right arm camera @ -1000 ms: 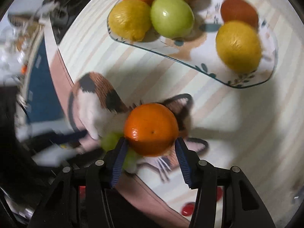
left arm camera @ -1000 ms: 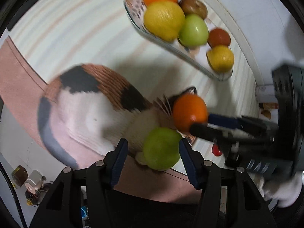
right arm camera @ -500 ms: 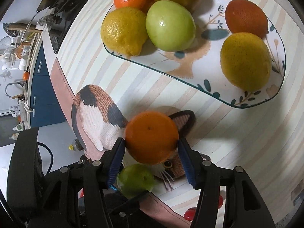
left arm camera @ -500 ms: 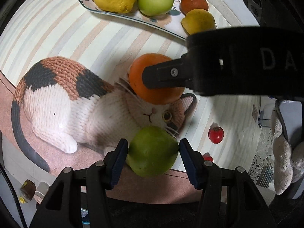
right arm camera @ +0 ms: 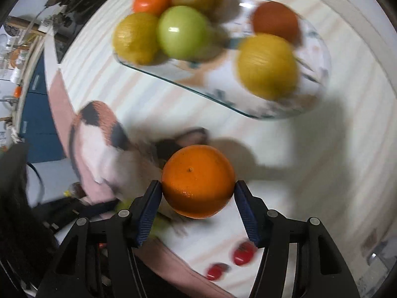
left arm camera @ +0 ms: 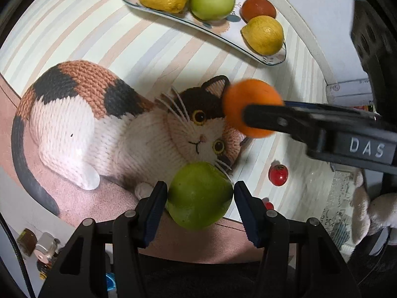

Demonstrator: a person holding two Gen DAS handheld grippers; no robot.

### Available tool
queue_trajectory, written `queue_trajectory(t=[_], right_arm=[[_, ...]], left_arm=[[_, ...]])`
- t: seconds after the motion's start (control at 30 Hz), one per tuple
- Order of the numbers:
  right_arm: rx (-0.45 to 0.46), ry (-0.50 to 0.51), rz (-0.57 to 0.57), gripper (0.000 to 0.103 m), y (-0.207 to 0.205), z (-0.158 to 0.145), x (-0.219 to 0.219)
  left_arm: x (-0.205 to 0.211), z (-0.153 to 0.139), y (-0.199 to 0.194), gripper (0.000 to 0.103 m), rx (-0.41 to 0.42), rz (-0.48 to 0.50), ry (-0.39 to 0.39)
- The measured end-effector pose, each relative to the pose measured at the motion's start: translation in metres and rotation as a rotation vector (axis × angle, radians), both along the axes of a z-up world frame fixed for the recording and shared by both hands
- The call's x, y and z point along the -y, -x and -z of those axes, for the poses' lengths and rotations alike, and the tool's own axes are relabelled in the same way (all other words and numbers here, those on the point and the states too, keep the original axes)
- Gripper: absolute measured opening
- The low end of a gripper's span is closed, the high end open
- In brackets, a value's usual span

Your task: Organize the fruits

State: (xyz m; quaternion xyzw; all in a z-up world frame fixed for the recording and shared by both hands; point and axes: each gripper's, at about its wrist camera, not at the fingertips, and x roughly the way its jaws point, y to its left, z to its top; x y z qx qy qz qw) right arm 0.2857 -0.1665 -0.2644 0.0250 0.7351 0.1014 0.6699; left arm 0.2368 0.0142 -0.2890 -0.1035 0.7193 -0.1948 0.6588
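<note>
The tabletop (left arm camera: 74,37) is covered w/ a pastel-striped cloth on which a knitted calico cat (left arm camera: 119,124) is printed. A patterned plate (left arm camera: 270,60) is set at the far side — lemons, a green apple & other fruit are carried on it. Two small red fruits (right arm camera: 244,255) lie on the cloth nr the front edge — well apart from the plate.

1. I counted two grippers, the left gripper (left arm camera: 199,198) and the right gripper (right arm camera: 197,201).
2. I saw two green apples, one held (left arm camera: 199,196) and one plated (right arm camera: 182,32).
3. Two lemons (right arm camera: 136,38) (right arm camera: 268,65) lay on one plate (right arm camera: 315,94).
4. Two small red fruits (right arm camera: 243,255) (right arm camera: 214,272) sat apart on the cloth.
</note>
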Motion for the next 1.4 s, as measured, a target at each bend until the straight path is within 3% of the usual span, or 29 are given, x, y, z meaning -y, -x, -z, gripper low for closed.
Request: queue_trajectory(t=[0.13,0.37,0.7,0.9,1.1,1.4], right_arm=[[-0.021,0.028,0.043,0.063,0.019,0.004,0.028],[-0.017,-0.027,0.118,0.063,0.031,0.011,0.044],[-0.009,-0.068,0.168,0.064,0.024,0.012,0.053],[-0.001,-0.08,0.189,0.063,0.027,0.014,0.053],[0.036,-0.124,0.254,0.063,0.031,0.002,0.066],[0.143,-0.225,0.328,0.063,-0.005,-0.045,0.079]], left_arm=[[0.013,-0.003,0.004,0.054,0.026,0.042,-0.043],[0.041,-0.005,0.007,0.053,0.103,0.124,-0.136],[0.059,0.002,0.003,0.055,0.09,0.158,-0.152],[0.066,0.0,0.004,0.054,0.105,0.131,-0.168],[0.057,-0.021,-0.008,0.052,0.139,0.088,-0.15],[0.031,-0.09,-0.069,0.05,0.247,-0.02,-0.069]])
